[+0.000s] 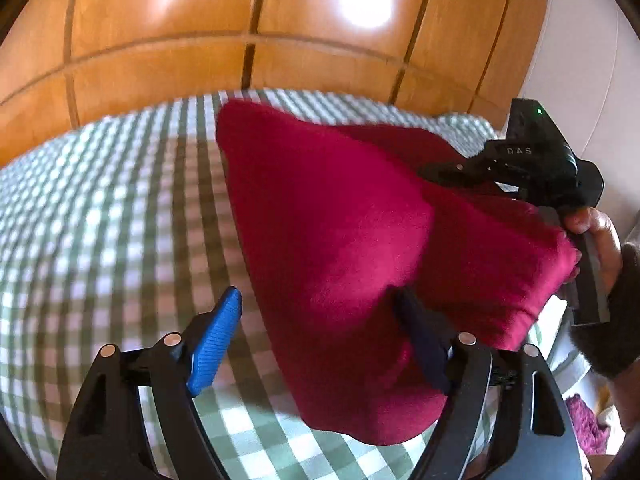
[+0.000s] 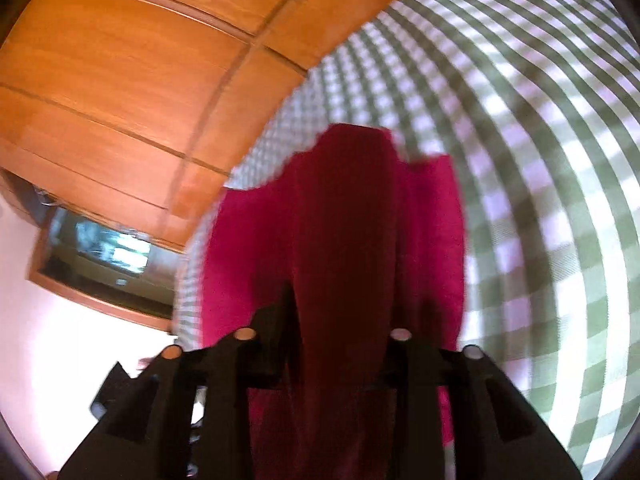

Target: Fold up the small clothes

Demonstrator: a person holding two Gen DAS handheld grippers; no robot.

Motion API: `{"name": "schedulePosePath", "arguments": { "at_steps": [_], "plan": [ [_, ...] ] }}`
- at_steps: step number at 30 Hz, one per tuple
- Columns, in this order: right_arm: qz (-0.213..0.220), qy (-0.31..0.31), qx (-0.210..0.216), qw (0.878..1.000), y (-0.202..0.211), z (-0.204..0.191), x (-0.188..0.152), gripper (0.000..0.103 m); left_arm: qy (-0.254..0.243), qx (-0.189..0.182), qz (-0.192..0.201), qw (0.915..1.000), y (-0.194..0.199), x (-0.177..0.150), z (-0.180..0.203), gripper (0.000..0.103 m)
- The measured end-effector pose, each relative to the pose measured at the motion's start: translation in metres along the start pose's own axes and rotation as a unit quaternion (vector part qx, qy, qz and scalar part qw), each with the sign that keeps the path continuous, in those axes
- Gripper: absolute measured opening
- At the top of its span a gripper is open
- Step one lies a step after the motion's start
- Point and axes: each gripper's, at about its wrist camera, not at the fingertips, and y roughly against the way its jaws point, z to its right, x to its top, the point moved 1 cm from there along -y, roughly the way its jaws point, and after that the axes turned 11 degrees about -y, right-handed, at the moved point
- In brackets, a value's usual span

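A dark red fleece garment [image 1: 340,232] hangs bunched above the green-and-white checked bedcover [image 1: 100,220]. My left gripper [image 1: 320,308] is open; its blue left finger [image 1: 216,344] is clear of the cloth and its right finger [image 1: 424,344] lies against the garment's lower fold. My right gripper [image 1: 460,176] holds the garment's far edge in the left wrist view. In the right wrist view the right gripper [image 2: 340,320] has the red cloth [image 2: 344,240] draped between and over its black fingers, hiding the tips.
Orange wooden wardrobe doors [image 1: 280,20] stand behind the bed. A white wall [image 1: 580,60] is at the right. A purple cloth [image 1: 584,420] lies low at the right edge. A framed opening [image 2: 108,256] shows at the left in the right wrist view.
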Motion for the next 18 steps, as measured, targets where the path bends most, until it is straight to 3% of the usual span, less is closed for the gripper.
{"name": "schedulePosePath", "arguments": {
  "at_steps": [2, 3, 4, 6, 9, 12, 16, 18],
  "plan": [
    [0.015, -0.014, 0.018, 1.0, 0.005, 0.009, -0.005, 0.037, 0.019, -0.023, -0.009, 0.9995, -0.006, -0.004, -0.003, 0.083],
    [0.027, -0.031, 0.035, 0.999, 0.011, 0.014, -0.006, 0.046, 0.024, -0.027, -0.01, 0.9993, -0.007, -0.004, -0.004, 0.083],
    [0.045, -0.04, 0.042, 0.997, 0.019, 0.017, -0.006, 0.063, 0.028, -0.033, -0.008, 0.999, -0.007, -0.005, -0.006, 0.083],
    [0.105, -0.048, 0.038, 0.993, 0.05, 0.02, -0.014, 0.079, 0.031, -0.037, -0.004, 0.9988, -0.007, -0.007, -0.006, 0.083],
    [0.155, -0.028, 0.007, 0.988, 0.088, 0.013, -0.033, 0.085, 0.039, -0.044, 0.0, 0.9983, -0.005, -0.011, -0.005, 0.083],
    [0.158, 0.013, -0.021, 0.987, 0.098, -0.006, -0.061, 0.091, 0.041, -0.047, 0.001, 0.9981, -0.005, -0.013, -0.002, 0.083],
    [0.13, 0.058, -0.082, 0.986, 0.063, -0.029, -0.093, 0.091, 0.036, -0.035, 0.011, 0.9987, 0.016, -0.027, 0.017, 0.083],
    [0.109, 0.072, -0.126, 0.983, 0.04, -0.021, -0.104, 0.091, 0.036, -0.018, 0.04, 0.9984, 0.026, -0.021, 0.015, 0.083]
  ]
}}
